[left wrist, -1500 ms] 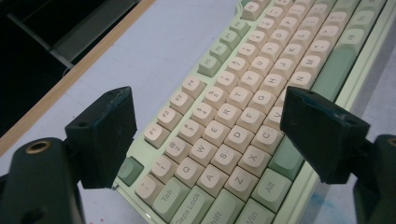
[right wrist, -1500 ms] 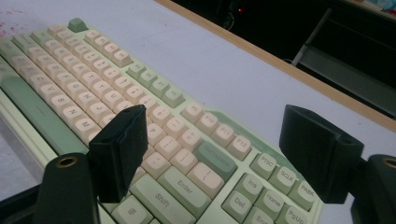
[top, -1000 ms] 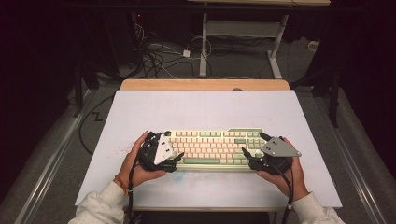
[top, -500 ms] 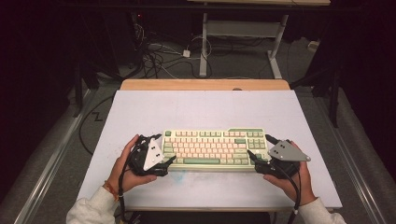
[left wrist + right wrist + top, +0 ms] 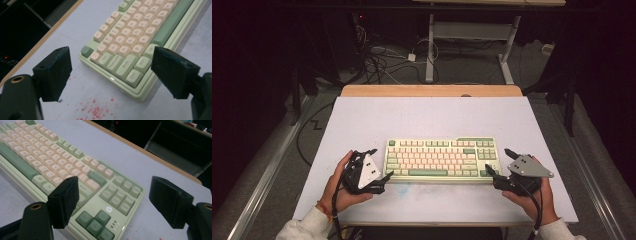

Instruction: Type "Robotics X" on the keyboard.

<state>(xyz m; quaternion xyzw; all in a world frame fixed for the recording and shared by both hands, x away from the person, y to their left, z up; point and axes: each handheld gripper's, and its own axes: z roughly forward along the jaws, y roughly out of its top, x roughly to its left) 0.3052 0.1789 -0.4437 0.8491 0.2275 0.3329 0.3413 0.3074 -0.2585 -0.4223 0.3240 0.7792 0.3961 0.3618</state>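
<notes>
Both grippers, left [image 5: 381, 164] and right [image 5: 496, 161], jaws apart, flank keyboard [image 5: 442, 159] ends, untouching. Next likely: close in, grip both ends.

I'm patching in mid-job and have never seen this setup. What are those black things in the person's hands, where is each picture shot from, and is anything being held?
No robot arm here: a person holds hand-operated tongs, one per hand. The high view looks down from above the person's side of the table. There the left tongs sit off the left end of a green and cream keyboard, and the right tongs off its right end. The other two pictures come from cameras riding on the tongs, looking along their black jaws. Both pairs stand open, holding nothing. The left gripper view shows the keyboard's corner and some red specks on the table.
</notes>
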